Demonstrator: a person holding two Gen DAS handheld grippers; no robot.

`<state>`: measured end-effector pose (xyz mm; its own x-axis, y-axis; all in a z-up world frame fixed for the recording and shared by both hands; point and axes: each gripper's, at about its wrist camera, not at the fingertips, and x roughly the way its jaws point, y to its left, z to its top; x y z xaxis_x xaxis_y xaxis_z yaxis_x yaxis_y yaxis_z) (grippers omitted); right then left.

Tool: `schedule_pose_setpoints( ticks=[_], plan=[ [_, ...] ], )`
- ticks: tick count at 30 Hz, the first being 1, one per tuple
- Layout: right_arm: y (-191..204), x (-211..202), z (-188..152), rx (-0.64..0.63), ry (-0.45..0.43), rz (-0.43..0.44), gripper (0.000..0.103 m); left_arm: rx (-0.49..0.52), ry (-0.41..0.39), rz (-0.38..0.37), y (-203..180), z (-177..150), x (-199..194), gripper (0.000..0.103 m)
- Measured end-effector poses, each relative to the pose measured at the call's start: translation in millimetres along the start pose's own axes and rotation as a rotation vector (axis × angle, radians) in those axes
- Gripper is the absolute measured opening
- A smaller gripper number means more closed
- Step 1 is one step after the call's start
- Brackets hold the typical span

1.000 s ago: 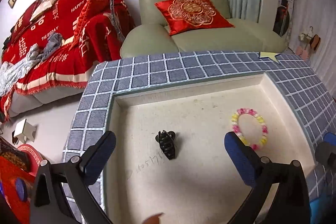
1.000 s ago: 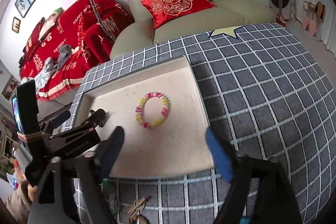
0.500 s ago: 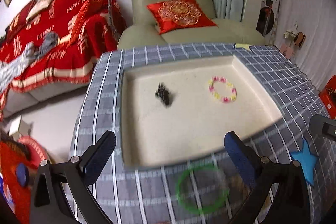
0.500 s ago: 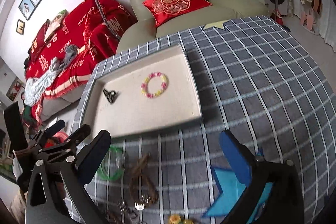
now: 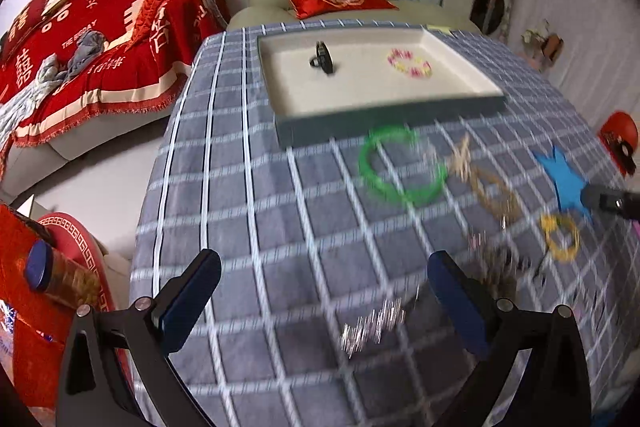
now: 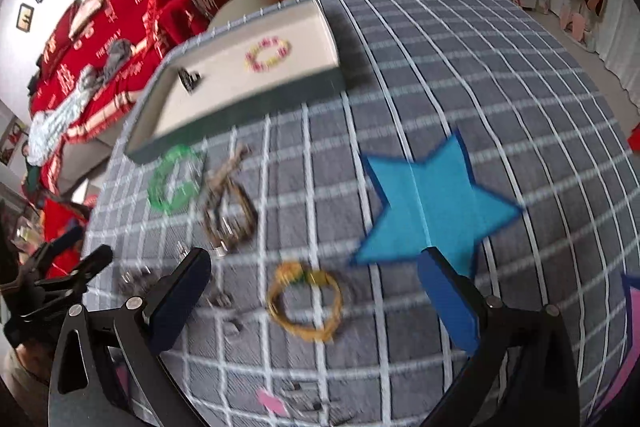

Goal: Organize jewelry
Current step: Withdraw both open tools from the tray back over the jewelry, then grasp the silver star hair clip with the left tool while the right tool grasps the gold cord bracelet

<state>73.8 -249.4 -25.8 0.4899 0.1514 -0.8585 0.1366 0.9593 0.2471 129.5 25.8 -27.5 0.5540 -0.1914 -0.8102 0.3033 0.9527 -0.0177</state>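
Between right gripper (image 6: 314, 301) jaws, spread wide w/ nothing gripped: yellow bracelet (image 6: 305, 301) on checked surface (image 6: 460, 75). Left gripper (image 5: 324, 303) jaws apart too, empty. Tray (image 5: 292, 95) far side w/ black hair clip (image 5: 323, 57).

A shallow cream tray (image 5: 384, 115) sits well ahead of both jaws, holding a black hair claw (image 5: 322, 58) and a pink-and-yellow bead bracelet (image 5: 409, 63), apart. Nearer, on the checked cloth, lie a green bangle (image 5: 401, 167) and a brown cord bracelet (image 6: 228, 211); a yellow ring bracelet (image 6: 306, 301) lies flat between the right jaws.
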Motion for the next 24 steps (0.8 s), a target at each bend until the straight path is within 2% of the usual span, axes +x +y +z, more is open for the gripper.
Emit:
schedule_pose_setpoints(
  ticks=[4,7,18,19,22,24],
  plan=[
    [-2,4,-20,-0.009,0.025,-0.036,0.103,0.046,0.013,0.008,-1,-22,-3,0.103],
    [0,7,-27,-0.015,0.030,-0.057,0.103,0.042,0.034,-0.001,-2,-28,1,0.103],
    [13,22,-36,-0.059,0.031,-0.122,0.103,0.073,0.043,-0.006,-14,-29,11,0.103],
    [15,23,-35,-0.064,0.030,-0.128,0.103,0.082,0.052,-0.005,-16,-29,13,0.098],
    [19,25,-35,-0.081,0.026,-0.145,0.101,0.079,0.061,-0.022,-16,-28,16,0.097],
    [23,27,-34,-0.098,0.022,-0.165,0.097,0.080,0.059,-0.035,-17,-27,16,0.092]
  ],
)
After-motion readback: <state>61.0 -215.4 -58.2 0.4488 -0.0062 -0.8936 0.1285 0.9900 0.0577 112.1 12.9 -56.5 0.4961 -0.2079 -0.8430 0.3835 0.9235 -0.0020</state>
